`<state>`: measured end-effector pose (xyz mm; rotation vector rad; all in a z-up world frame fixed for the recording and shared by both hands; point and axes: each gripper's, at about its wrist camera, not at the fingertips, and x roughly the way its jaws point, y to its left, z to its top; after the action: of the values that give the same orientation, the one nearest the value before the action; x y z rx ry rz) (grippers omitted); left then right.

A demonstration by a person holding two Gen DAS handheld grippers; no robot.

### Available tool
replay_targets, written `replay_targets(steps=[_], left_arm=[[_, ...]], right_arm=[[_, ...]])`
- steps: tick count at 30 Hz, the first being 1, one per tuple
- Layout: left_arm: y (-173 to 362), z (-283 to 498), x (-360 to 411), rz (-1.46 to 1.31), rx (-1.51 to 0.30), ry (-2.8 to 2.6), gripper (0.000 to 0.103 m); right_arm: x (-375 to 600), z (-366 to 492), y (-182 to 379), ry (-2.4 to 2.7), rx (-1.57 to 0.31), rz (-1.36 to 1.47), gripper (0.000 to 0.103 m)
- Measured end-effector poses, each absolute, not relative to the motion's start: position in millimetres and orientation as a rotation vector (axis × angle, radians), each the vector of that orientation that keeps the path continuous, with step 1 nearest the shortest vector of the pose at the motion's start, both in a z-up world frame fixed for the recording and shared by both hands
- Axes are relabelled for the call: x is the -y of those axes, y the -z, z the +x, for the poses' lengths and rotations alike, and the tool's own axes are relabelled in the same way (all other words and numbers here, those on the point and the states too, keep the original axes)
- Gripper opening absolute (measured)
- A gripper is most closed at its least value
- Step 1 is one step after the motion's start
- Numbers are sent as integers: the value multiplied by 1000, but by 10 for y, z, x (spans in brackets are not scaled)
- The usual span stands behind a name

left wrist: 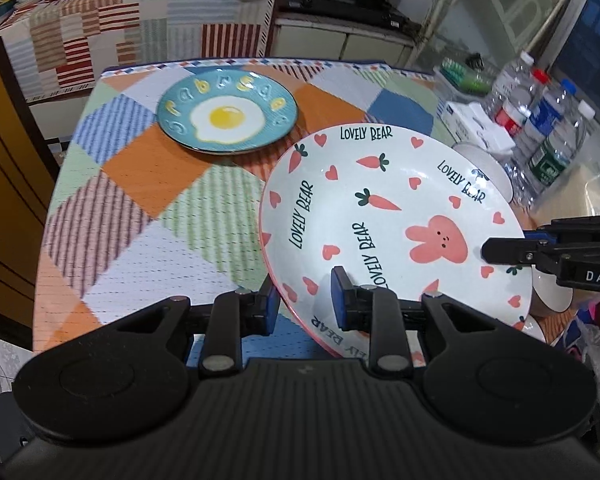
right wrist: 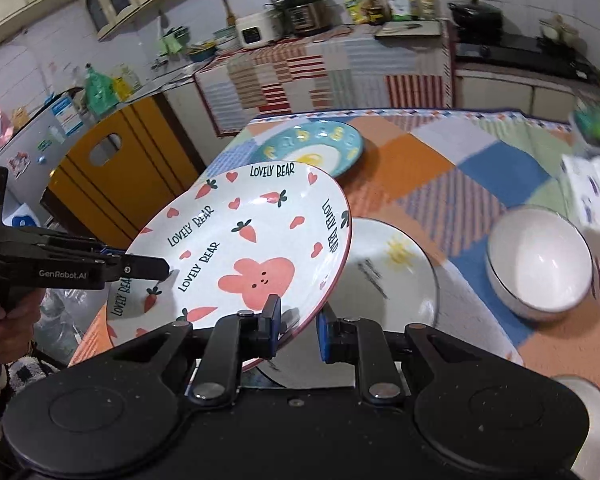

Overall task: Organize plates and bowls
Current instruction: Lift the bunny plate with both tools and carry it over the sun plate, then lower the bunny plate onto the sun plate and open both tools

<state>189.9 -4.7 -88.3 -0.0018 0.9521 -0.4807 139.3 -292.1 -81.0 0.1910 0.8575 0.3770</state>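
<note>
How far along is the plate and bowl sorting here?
Early. Nothing looks stacked yet. In hand: the bunny plate, lifted and tilted, with the left gripper and right gripper each shut on its rim. Left: the egg plate, the sun plate and the white bowl lie apart on the table.

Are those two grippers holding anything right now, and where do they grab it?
Both hold the bunny plate, lifted off the table: the left gripper and the right gripper each pinch its rim, at opposite edges.
</note>
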Motion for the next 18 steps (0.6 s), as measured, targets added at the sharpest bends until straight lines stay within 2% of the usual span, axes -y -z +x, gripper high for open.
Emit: replay_targets(steps=[18], left_arm=[[1503, 2192, 446, 43, -1065, 428, 29]], right_arm=[[3187, 1648, 1480, -365, -957, 222, 24]])
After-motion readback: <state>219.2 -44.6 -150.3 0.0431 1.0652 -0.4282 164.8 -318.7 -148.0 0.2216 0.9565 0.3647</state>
